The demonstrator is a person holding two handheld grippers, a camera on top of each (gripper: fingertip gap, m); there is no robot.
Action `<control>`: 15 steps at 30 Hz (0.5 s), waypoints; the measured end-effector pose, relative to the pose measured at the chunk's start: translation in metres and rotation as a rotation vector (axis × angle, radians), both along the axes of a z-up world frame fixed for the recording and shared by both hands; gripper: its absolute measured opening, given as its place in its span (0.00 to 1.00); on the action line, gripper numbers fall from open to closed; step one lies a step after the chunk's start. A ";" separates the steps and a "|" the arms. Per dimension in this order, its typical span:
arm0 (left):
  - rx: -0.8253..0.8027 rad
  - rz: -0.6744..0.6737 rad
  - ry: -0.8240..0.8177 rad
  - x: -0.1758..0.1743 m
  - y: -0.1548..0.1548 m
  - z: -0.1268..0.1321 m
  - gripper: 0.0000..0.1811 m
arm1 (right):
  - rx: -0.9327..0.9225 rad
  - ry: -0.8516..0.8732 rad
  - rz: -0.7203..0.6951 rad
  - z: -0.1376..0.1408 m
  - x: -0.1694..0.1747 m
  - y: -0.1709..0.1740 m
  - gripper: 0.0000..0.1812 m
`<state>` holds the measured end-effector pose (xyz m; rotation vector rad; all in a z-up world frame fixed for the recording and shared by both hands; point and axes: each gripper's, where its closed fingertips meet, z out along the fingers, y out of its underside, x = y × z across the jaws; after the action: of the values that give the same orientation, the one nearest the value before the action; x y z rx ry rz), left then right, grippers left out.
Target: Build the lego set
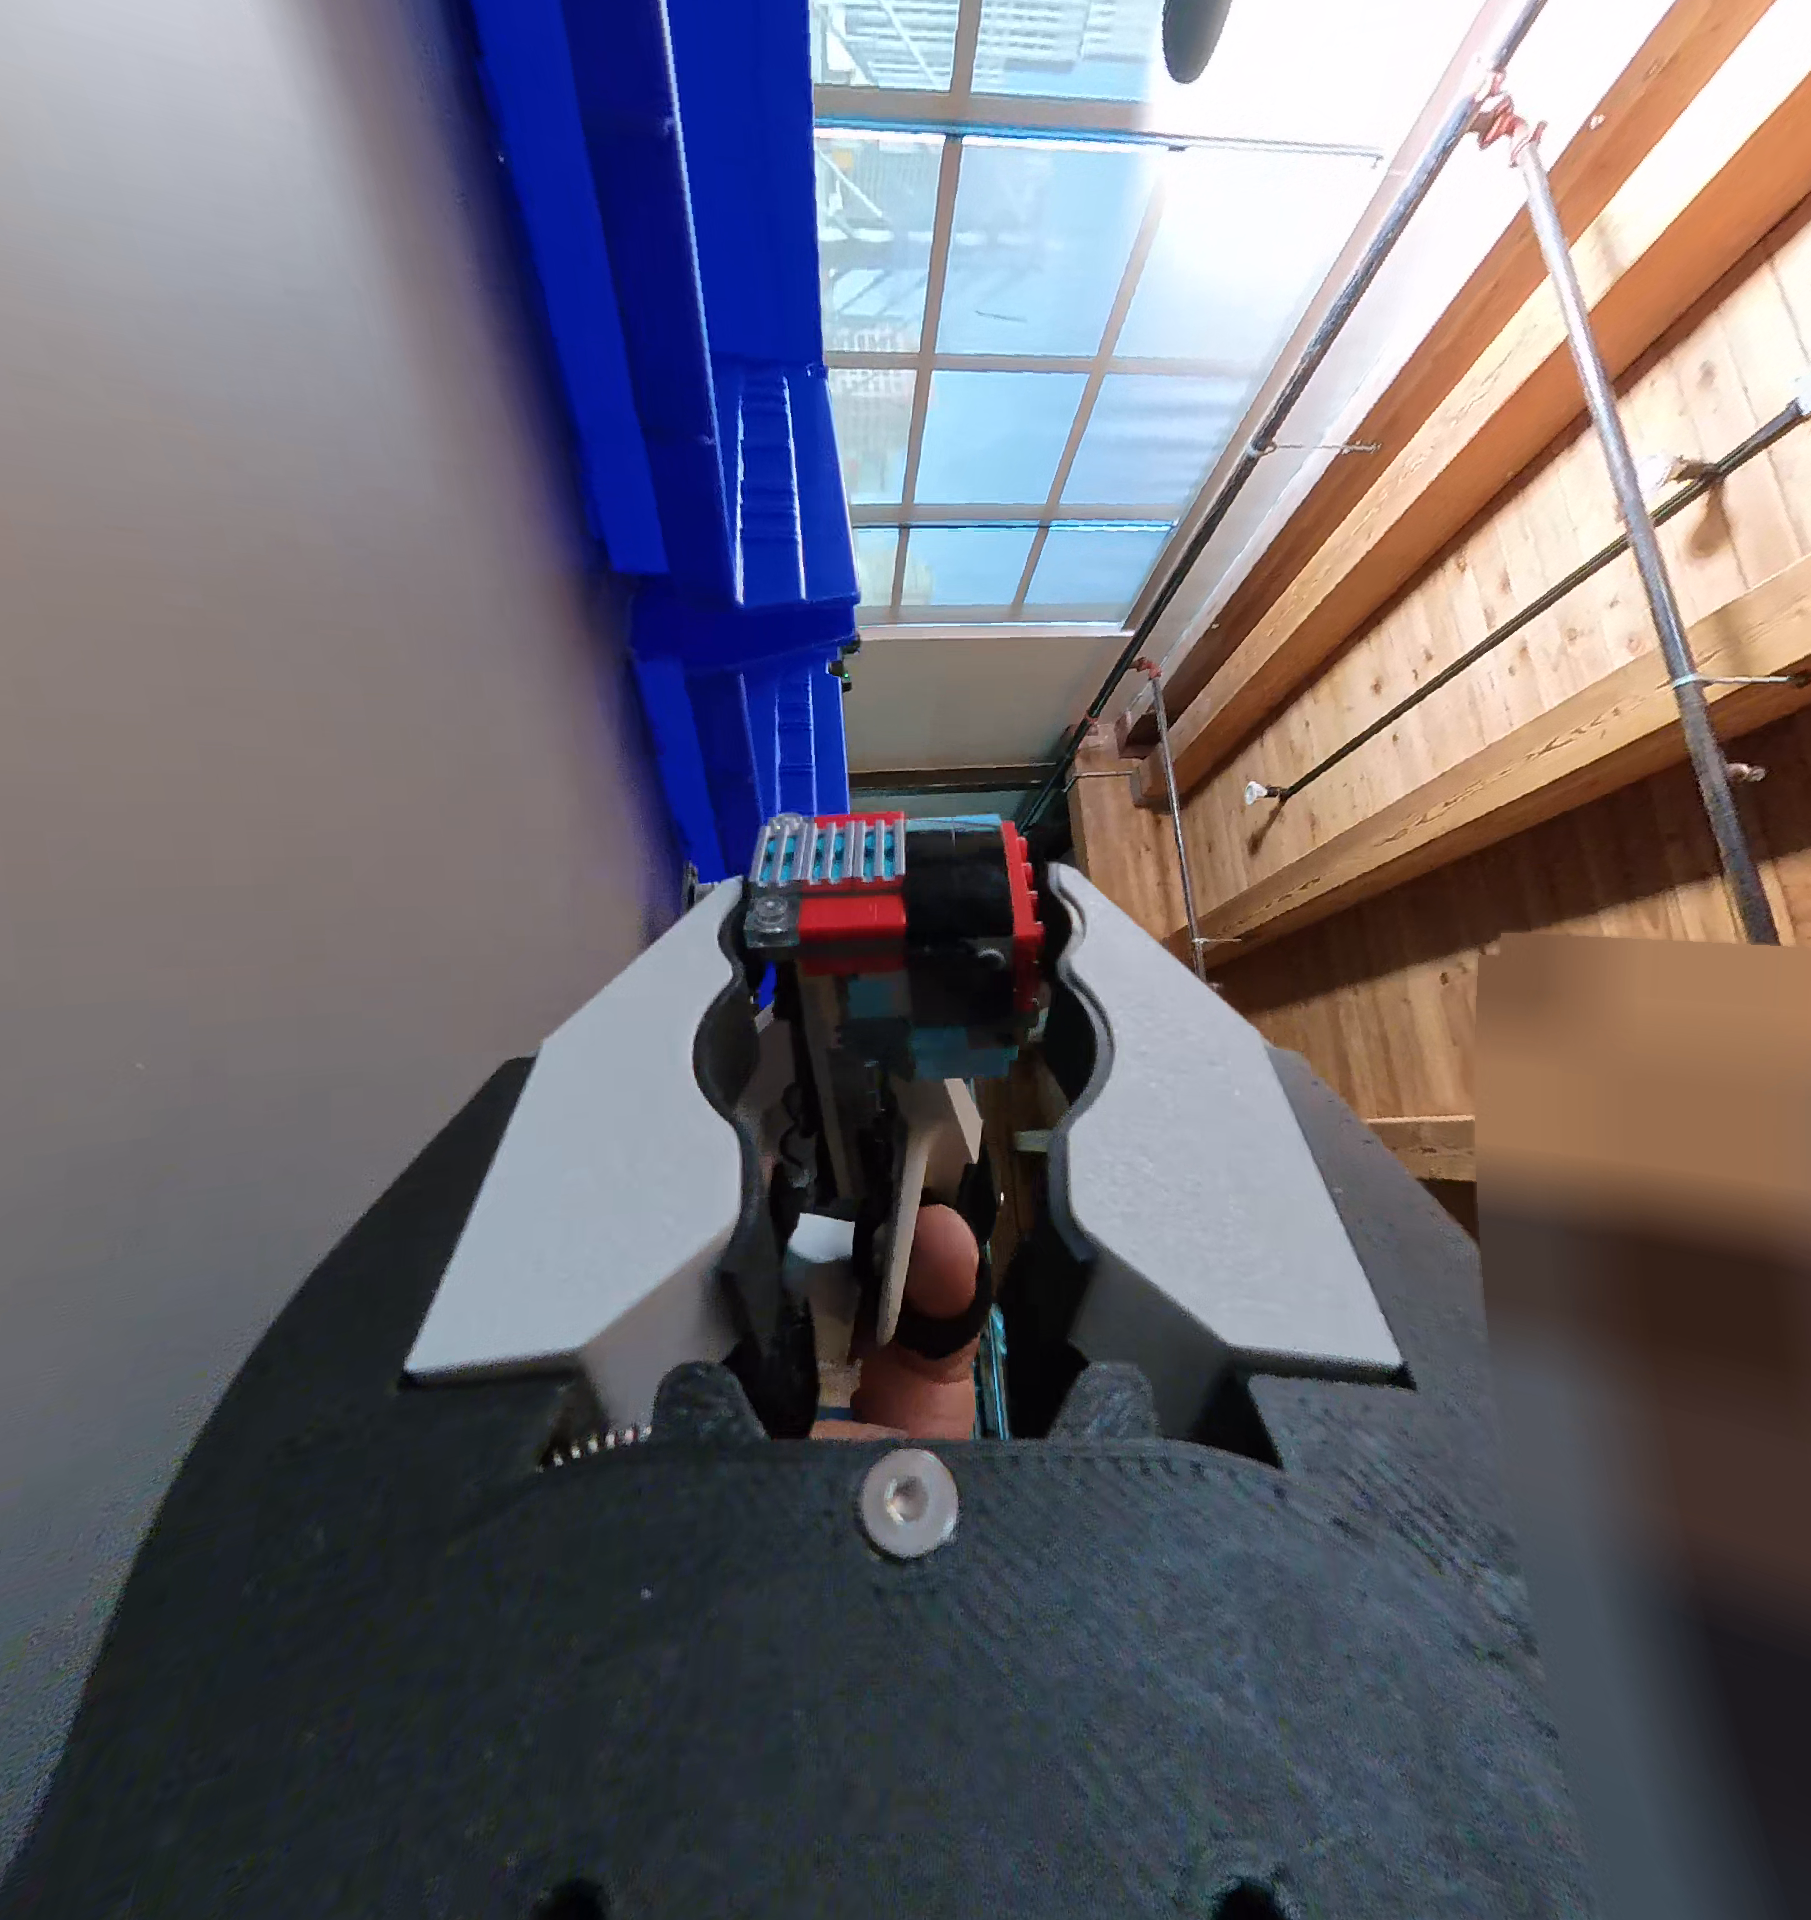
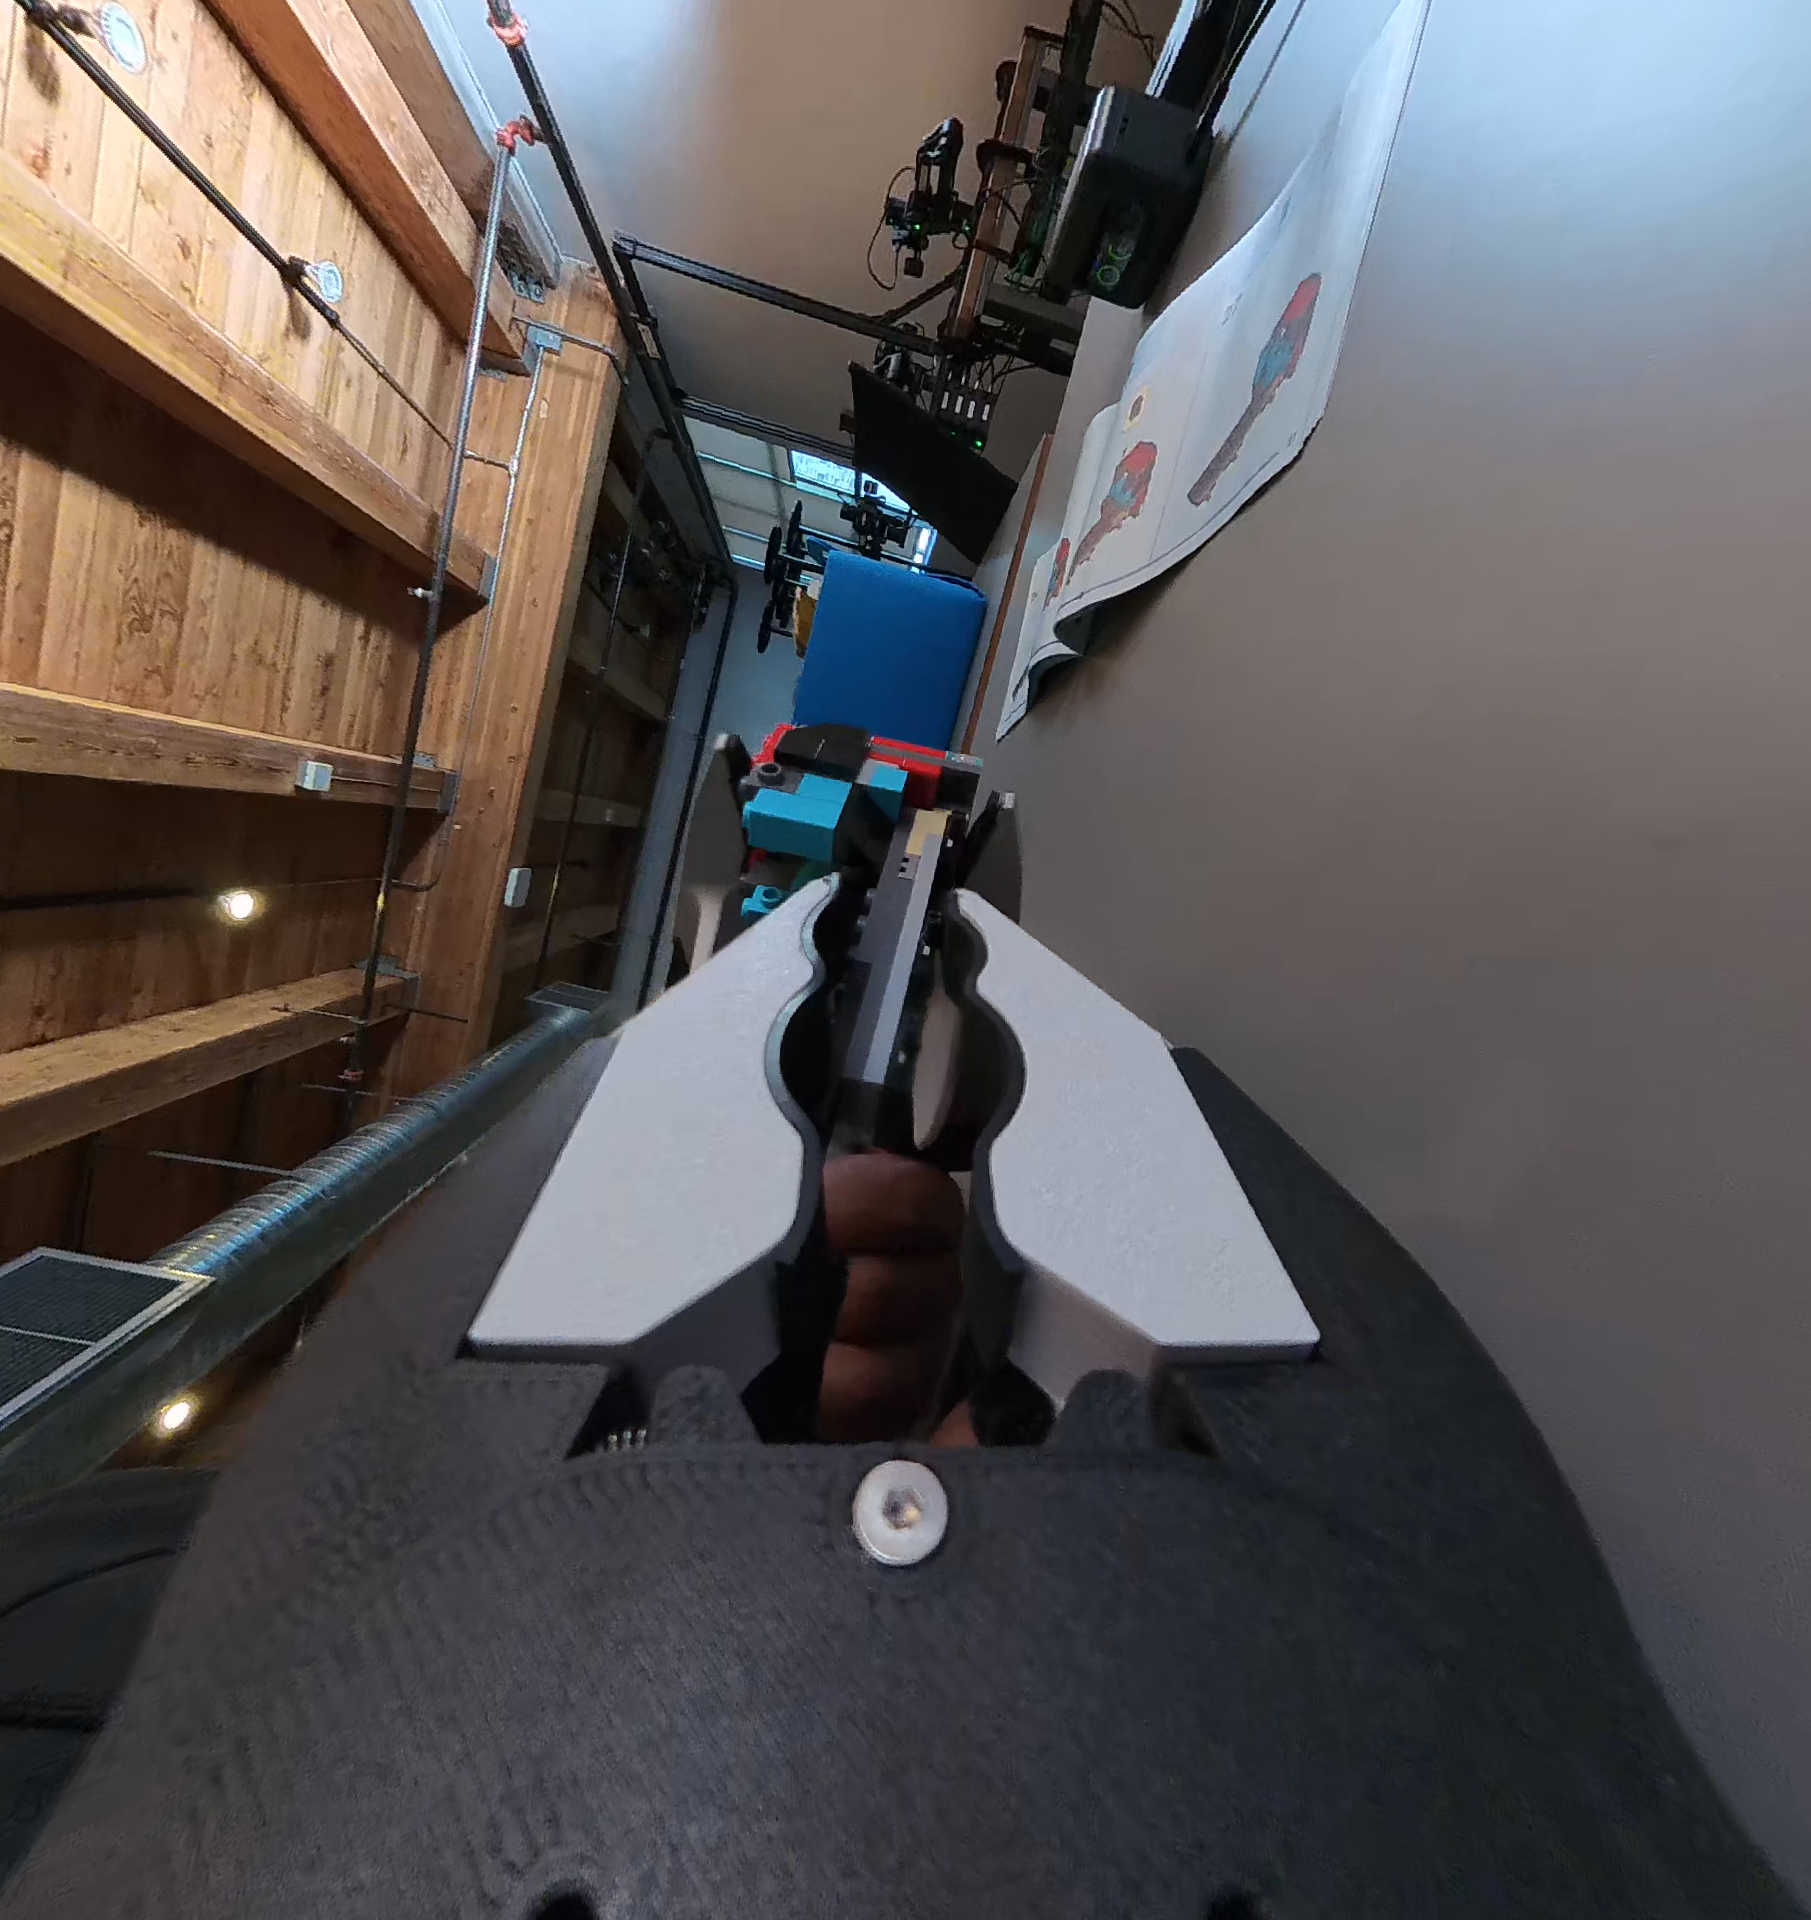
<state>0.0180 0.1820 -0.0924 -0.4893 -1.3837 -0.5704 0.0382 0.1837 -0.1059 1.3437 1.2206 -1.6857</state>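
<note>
The lego model (image 1: 859, 914) has a red, black and teal head with a grey grille and a long dark grey shaft. My left gripper (image 1: 896, 914) is shut on the head, one finger on each side. In the right wrist view my right gripper (image 2: 896, 904) is shut on the shaft (image 2: 906, 956), with the teal and red head (image 2: 797, 821) beyond its tips. The left gripper's fingers (image 2: 719, 821) show there, flanking the head. The right gripper's pale finger (image 1: 911, 1226) and a person's finger (image 1: 948, 1278) show behind the model in the left wrist view.
Both views are tilted on their side, with the model held up beside the grey table (image 2: 1503, 935). An open instruction booklet (image 2: 1192, 416) lies on the table. Blue bins (image 1: 735, 468), a blue box (image 2: 890, 644) and dark electronics (image 2: 1109, 208) stand farther off. Wooden beams (image 1: 1503, 623) run overhead. Less than 4 cm separates the two grippers' tips.
</note>
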 end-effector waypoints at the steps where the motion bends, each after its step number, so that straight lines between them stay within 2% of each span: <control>1: -0.001 0.016 -0.003 -0.001 -0.001 0.000 0.29 | -0.016 -0.011 -0.007 0.001 -0.001 0.001 0.10; 4: -0.005 0.089 -0.015 -0.005 -0.009 -0.002 0.29 | -0.066 -0.049 -0.053 0.002 -0.004 0.007 0.19; 6: -0.003 0.134 -0.012 -0.007 -0.015 -0.001 0.29 | -0.070 -0.055 -0.060 0.003 -0.002 0.006 0.21; 9: -0.025 0.180 -0.006 -0.008 -0.019 0.000 0.29 | -0.058 -0.055 -0.065 0.002 0.003 0.000 0.21; 15: -0.056 0.174 0.007 -0.004 -0.011 0.000 0.29 | -0.052 -0.071 -0.078 -0.004 0.003 -0.002 0.14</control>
<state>0.0142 0.1709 -0.0929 -0.4107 -1.4218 -0.3895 0.0413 0.1821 -0.1103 1.4231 1.0896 -1.6966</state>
